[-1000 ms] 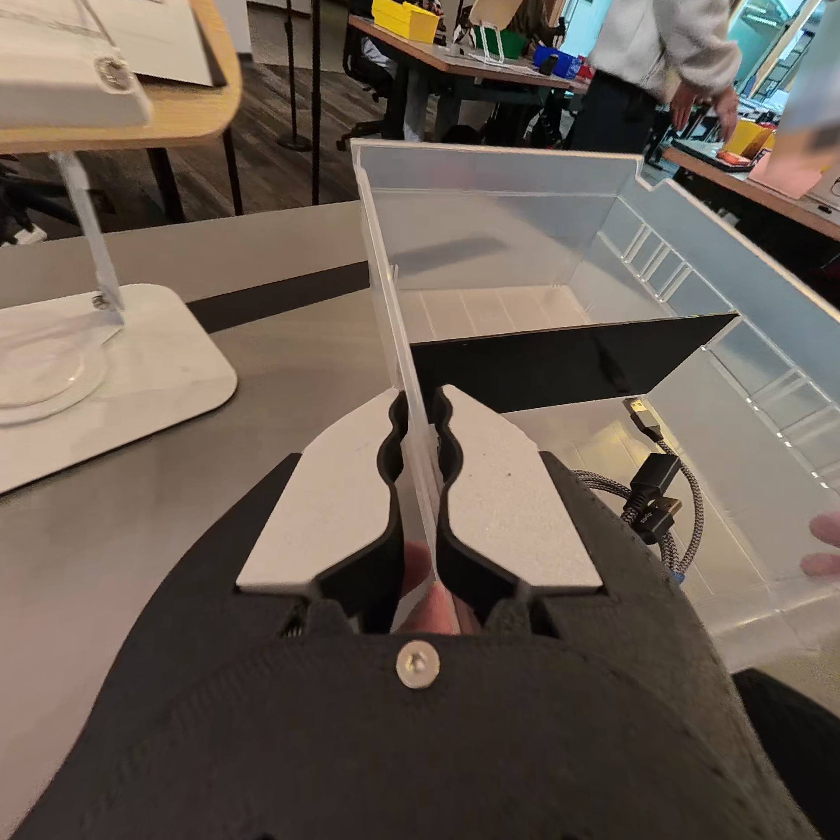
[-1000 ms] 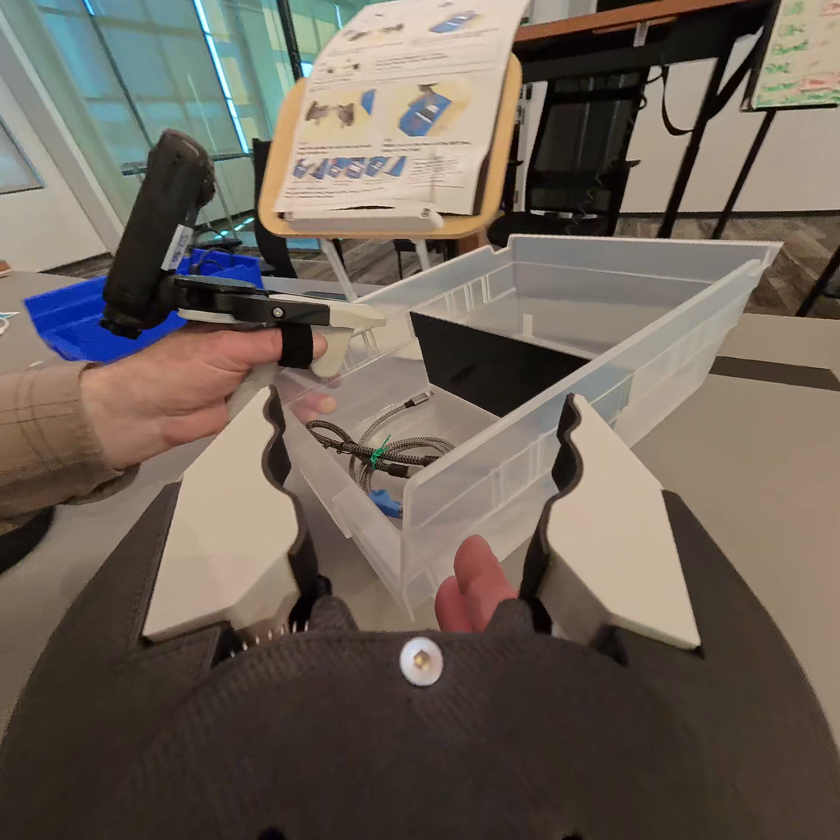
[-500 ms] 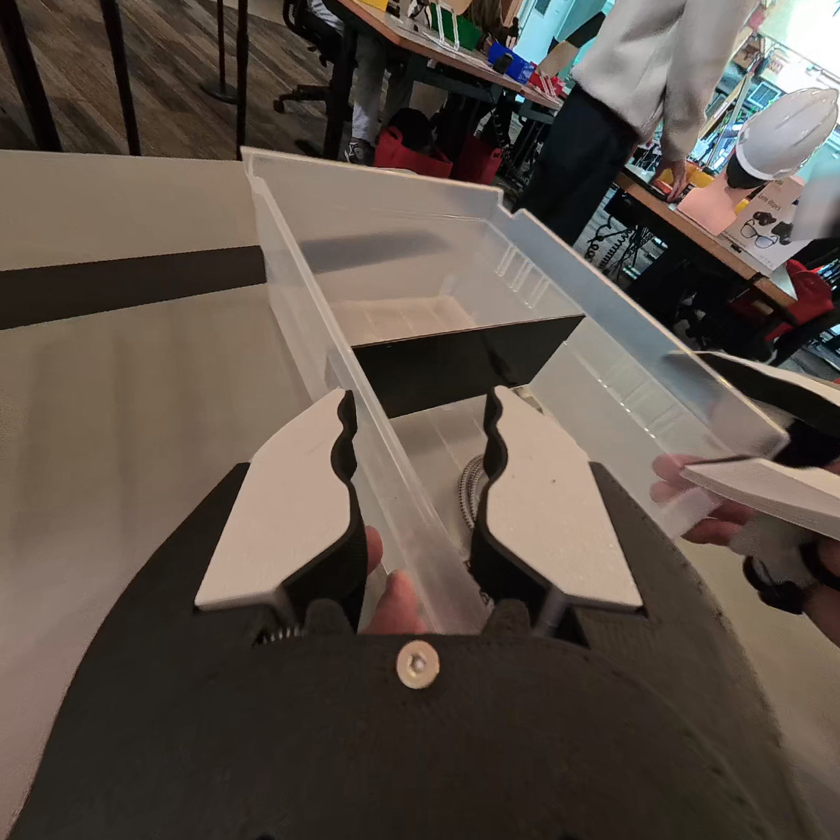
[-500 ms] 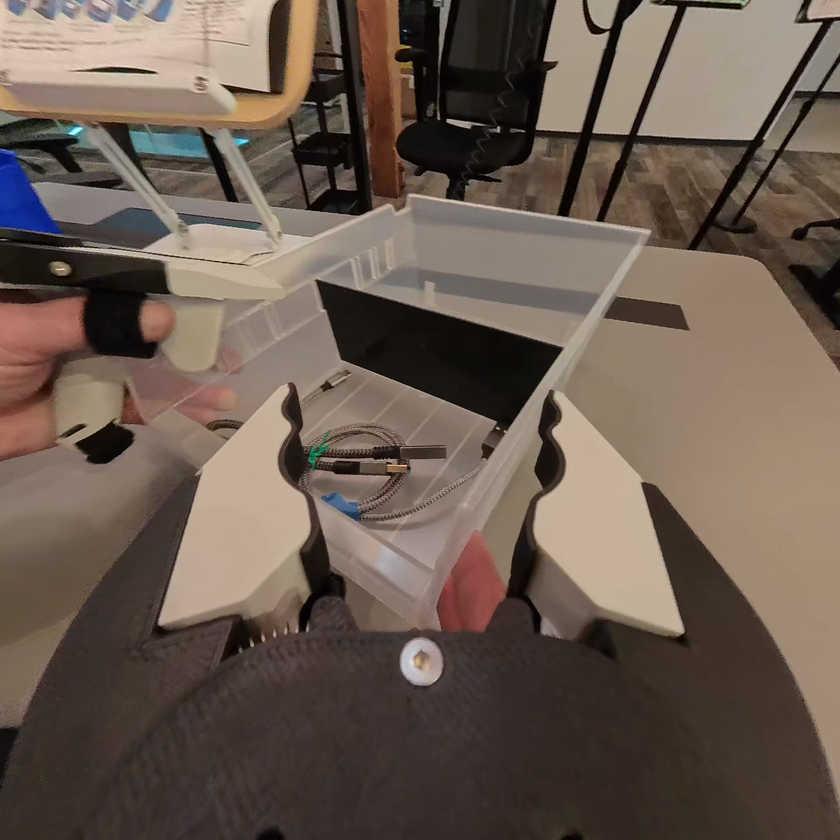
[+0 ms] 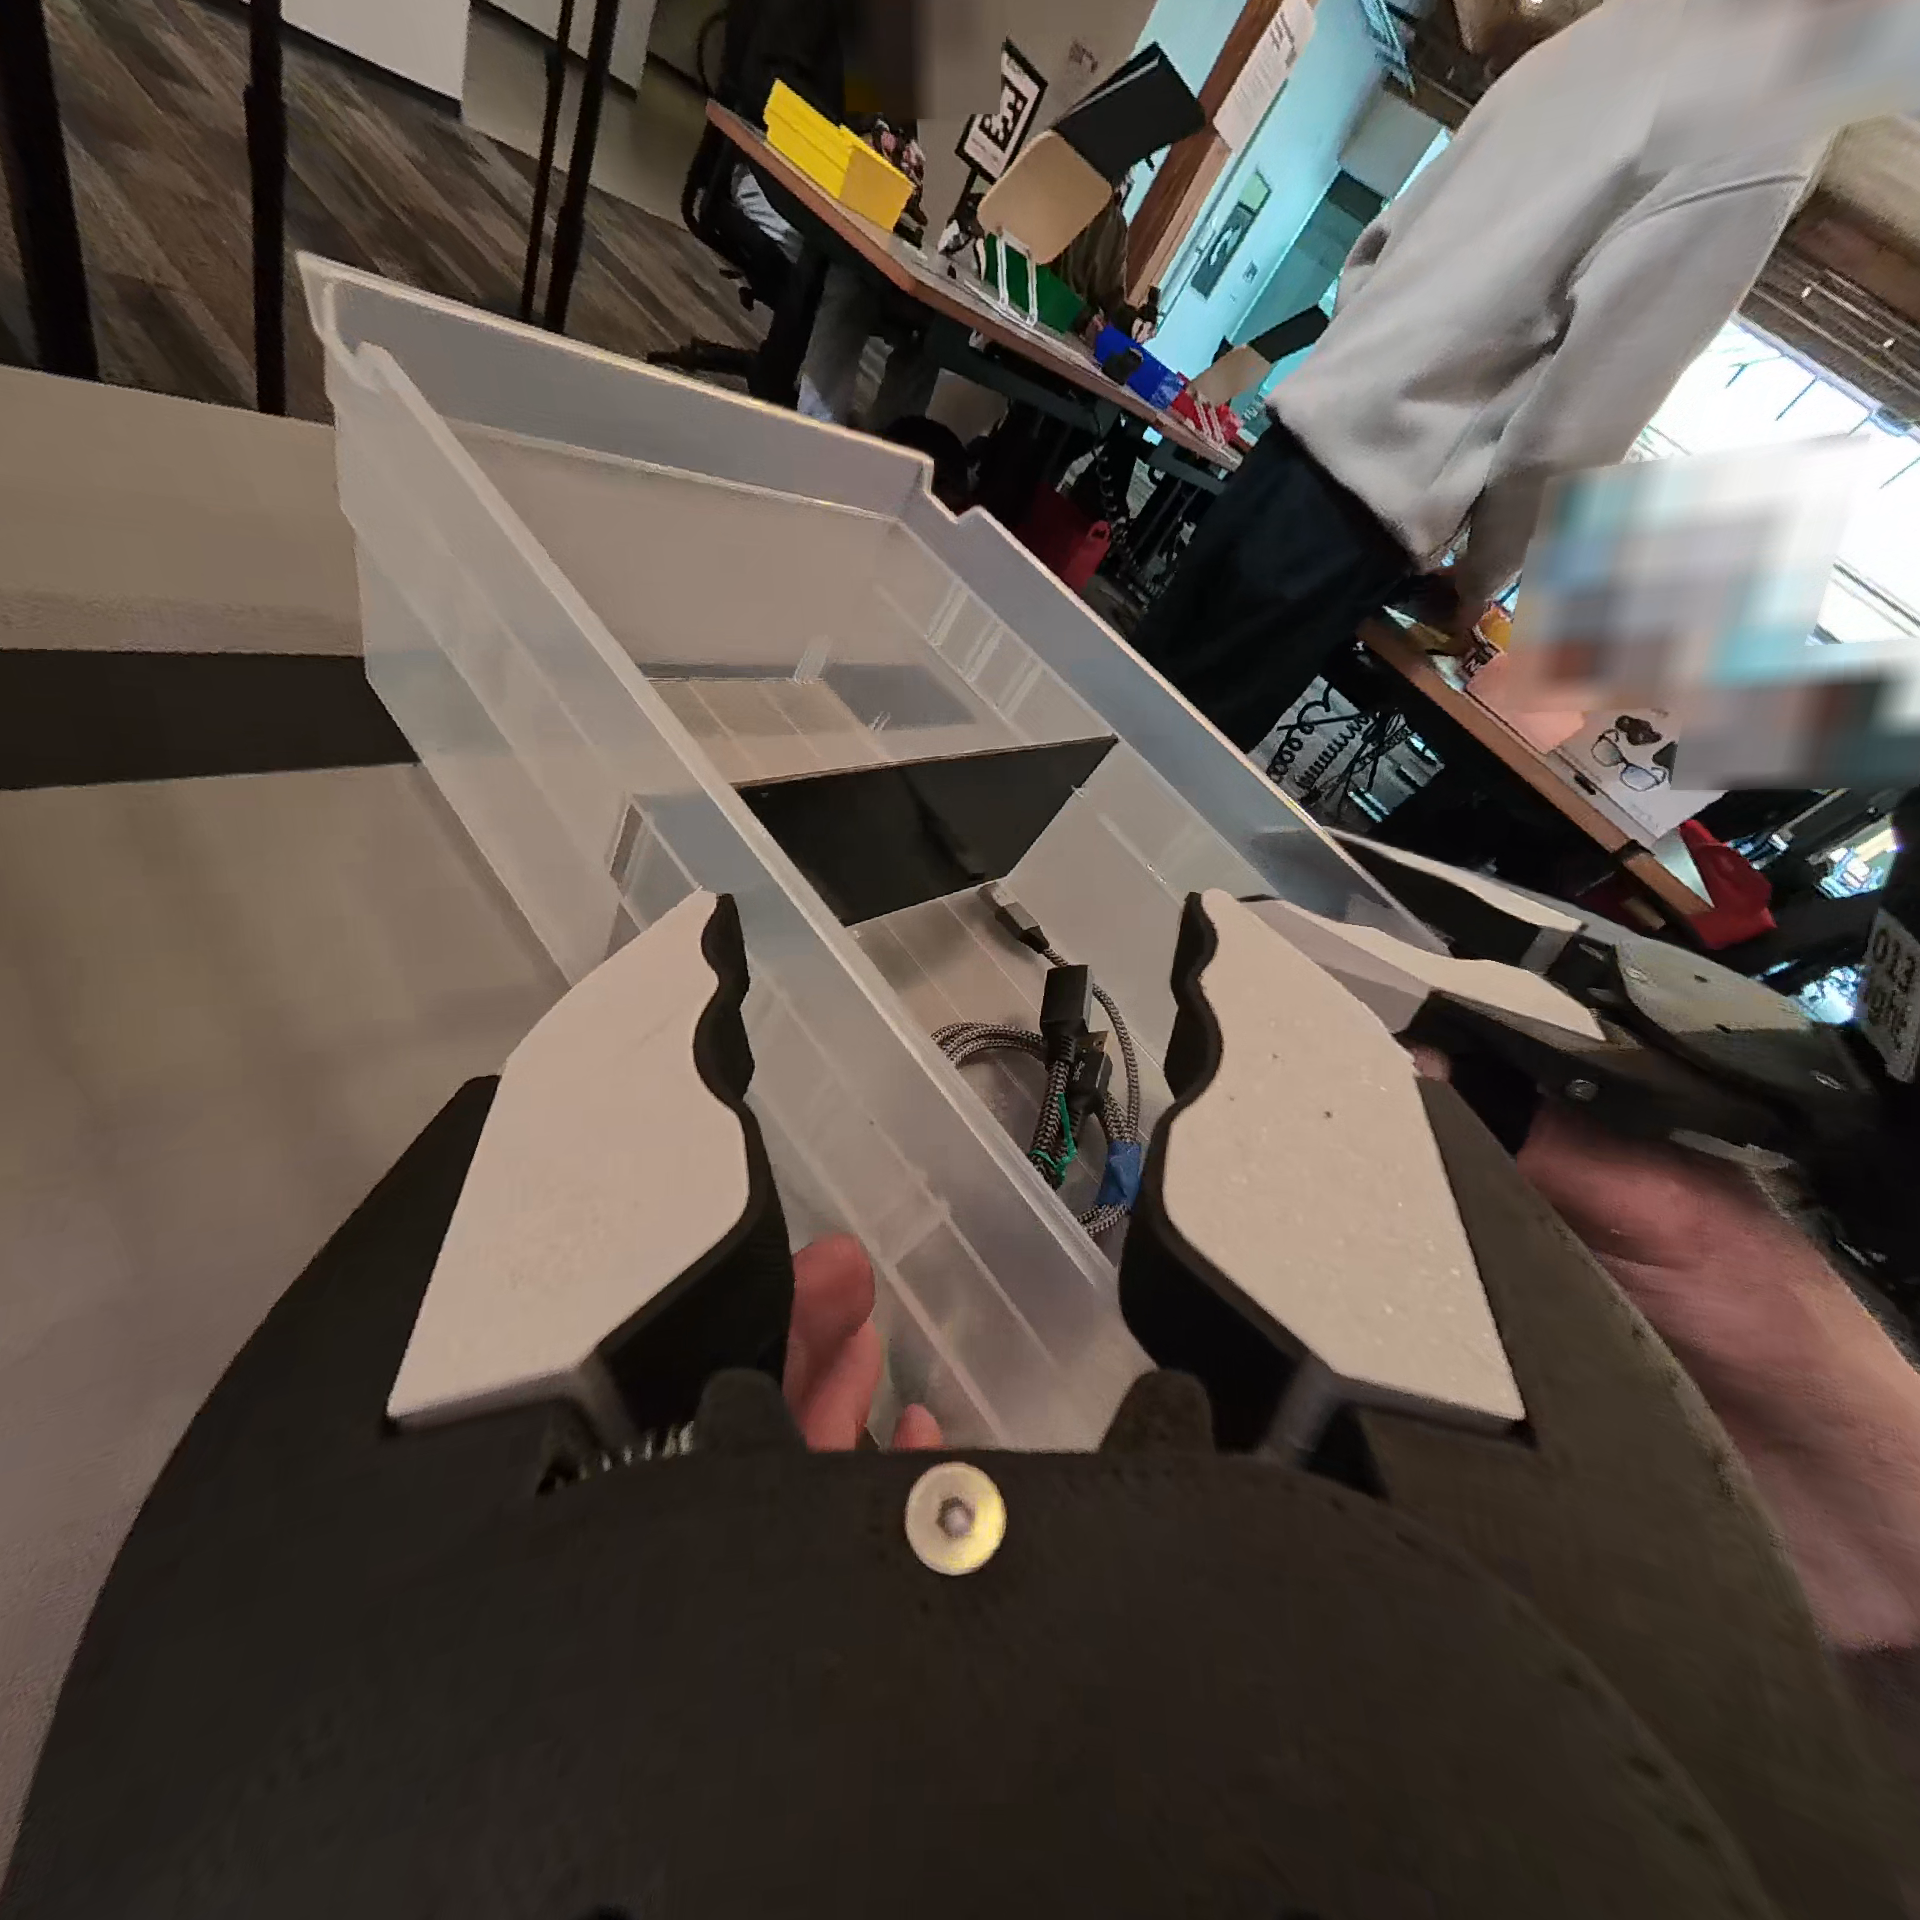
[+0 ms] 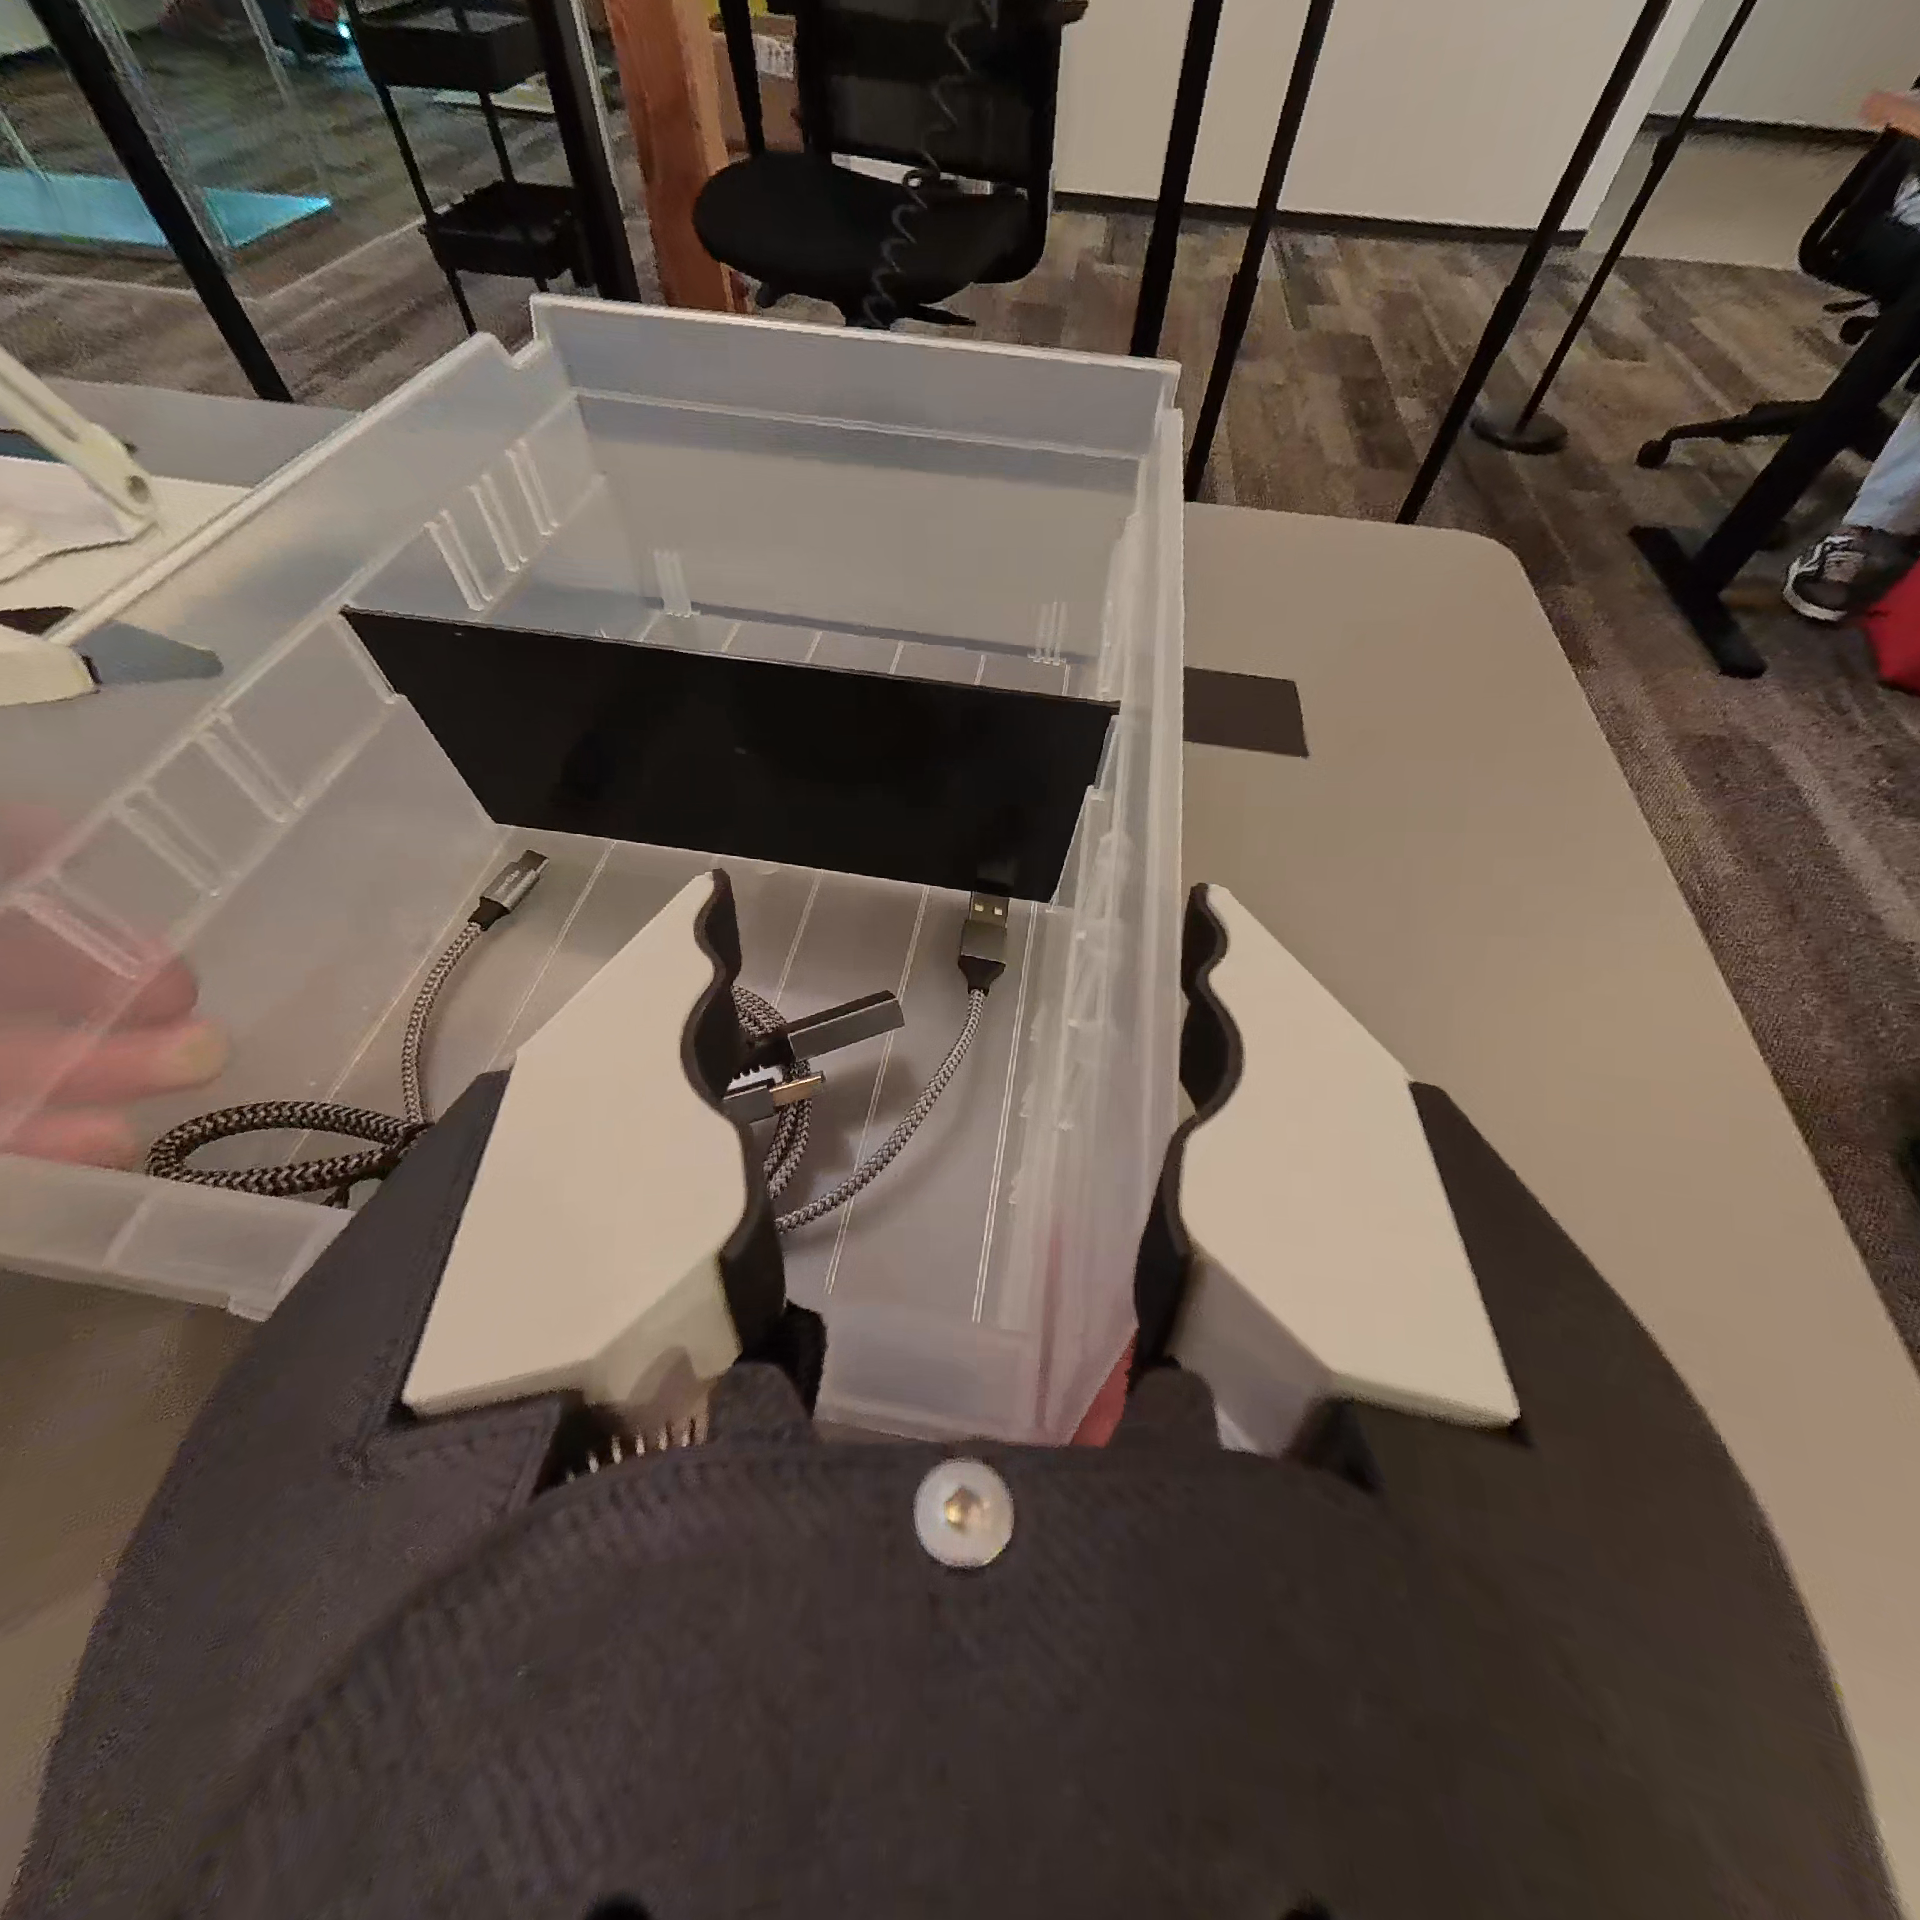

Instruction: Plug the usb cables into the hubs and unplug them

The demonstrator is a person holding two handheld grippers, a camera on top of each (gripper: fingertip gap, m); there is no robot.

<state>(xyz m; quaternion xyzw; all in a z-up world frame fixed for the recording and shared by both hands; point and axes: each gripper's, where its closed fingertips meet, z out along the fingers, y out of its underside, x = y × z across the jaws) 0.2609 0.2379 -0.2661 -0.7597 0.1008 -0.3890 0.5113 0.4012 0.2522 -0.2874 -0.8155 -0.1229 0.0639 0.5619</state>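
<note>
- Straddling opposite side walls of the clear bin (image 6: 852, 436), your left hand-held gripper (image 5: 951, 1023) and right hand-held gripper (image 6: 956, 997) both gape wide, pinching nothing.
- Cables (image 6: 940, 1081) lie loose on the bin floor, corralled by the black divider (image 6: 727, 769) beyond; no hub is visible.

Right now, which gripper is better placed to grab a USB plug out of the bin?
Right, probably. The right gripper is open with one finger over the braided cables, plugs just ahead. The left gripper, also open, straddles the bin wall.

Both wrist views look closely forward over opposite walls of the shared clear bin (image 5: 665, 582) (image 6: 831, 436).
</note>
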